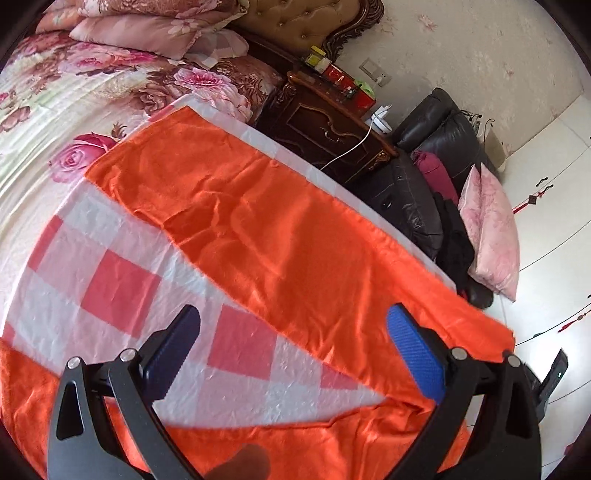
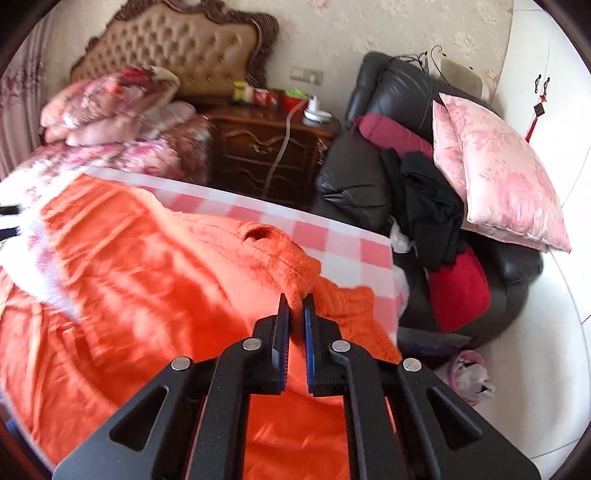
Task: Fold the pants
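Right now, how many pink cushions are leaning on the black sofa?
2: the front pink cushion leans on the black sofa, and the second pink cushion is tucked directly behind it, mostly covered. More could be hidden under the dark clothes.

Definitely someone's bedroom at home. There was a bed [image 1: 55, 96] with a flowery sheet and a stack of floral pillows [image 1: 147, 26] against a tufted, carved headboard [image 2: 177, 48]. Right beside it stood a dark wooden nightstand [image 2: 266, 147] cluttered with small stuff, then a black leather armchair [image 2: 388, 110] piled with pink cushions [image 2: 509, 177] and dark clothes [image 2: 428, 206]. The walls had faded floral wallpaper [image 1: 461, 48].
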Motion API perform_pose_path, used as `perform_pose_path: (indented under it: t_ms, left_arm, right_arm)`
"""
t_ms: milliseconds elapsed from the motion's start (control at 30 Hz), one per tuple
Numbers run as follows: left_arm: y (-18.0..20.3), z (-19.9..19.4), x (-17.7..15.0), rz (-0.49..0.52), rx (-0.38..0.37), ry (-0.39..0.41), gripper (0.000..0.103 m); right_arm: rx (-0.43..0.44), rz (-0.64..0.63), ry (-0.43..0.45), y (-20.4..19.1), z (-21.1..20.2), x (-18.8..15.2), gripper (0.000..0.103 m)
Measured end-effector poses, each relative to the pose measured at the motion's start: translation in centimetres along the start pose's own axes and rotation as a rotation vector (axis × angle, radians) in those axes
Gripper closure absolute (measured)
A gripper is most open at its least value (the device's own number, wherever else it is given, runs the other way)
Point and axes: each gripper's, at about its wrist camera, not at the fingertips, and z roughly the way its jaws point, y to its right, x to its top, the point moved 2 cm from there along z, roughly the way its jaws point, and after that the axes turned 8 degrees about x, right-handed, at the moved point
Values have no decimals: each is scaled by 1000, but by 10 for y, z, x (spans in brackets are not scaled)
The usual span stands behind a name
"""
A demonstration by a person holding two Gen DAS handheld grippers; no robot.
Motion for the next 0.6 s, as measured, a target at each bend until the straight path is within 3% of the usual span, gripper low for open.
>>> perform_pose_path:
  t_ms: [67, 167, 233, 300, 433, 600]
  left_arm:
    - [-1, 13, 12, -58, -69, -34, 2]
    - [-15, 47, 39, -222, -232, -105, 3]
    - [-24, 68, 53, -292, -257, -128, 13]
    - [-31, 88, 65, -333, -257, -154, 27]
    - [-40, 116, 79, -364, -204, -197, 45]
    - [-48, 132, 99, -400, -158, -208, 53]
  right_arm:
    - [18, -6, 26, -12, -22, -15, 97]
    - [42, -7, 49, -29, -47, -32, 97]
    - [65, 3, 55, -36, -59, -41, 97]
    - [61, -11, 57, -44, -66, -46, 97]
    - [68, -17, 62, -50, -78, -52, 97]
    - [67, -10, 67, -47, -87, -52, 97]
